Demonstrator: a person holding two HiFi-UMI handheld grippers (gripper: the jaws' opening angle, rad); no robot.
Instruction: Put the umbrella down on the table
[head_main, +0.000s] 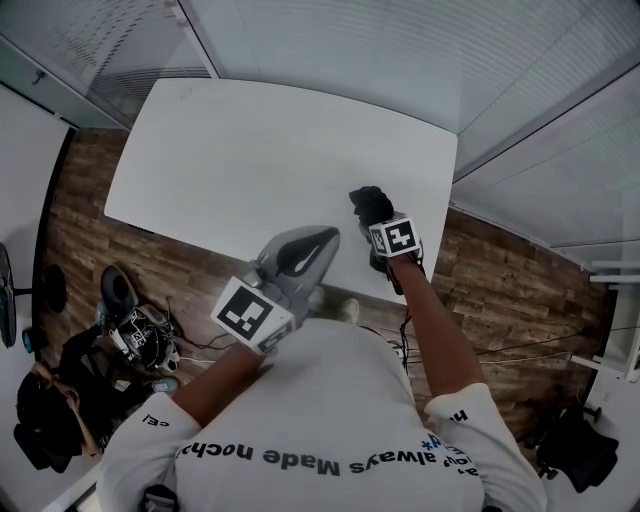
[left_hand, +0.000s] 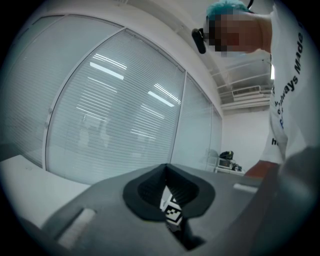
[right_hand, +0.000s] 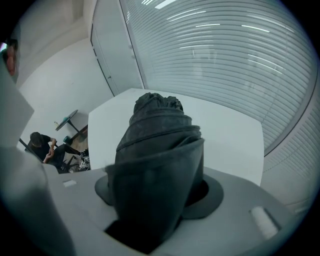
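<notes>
In the head view my right gripper (head_main: 378, 228) is shut on a folded black umbrella (head_main: 371, 204), near the front right edge of the white table (head_main: 260, 160). The right gripper view shows the umbrella (right_hand: 159, 132) as a rolled bundle of dark fabric. It stands out between the jaws of that gripper (right_hand: 155, 200) and points down towards the tabletop (right_hand: 230, 130). My left gripper (head_main: 300, 255) hangs in front of the table's near edge with its jaws together and nothing in them. In the left gripper view, that gripper (left_hand: 169, 194) shows only a thin slit between its jaws.
Glass walls with blinds (head_main: 400, 50) run round the far sides of the table. Bags and gear (head_main: 135, 335) lie on the wooden floor at the left, and a dark chair (head_main: 575, 450) stands at the lower right. A seated person (right_hand: 44, 146) is at the far left.
</notes>
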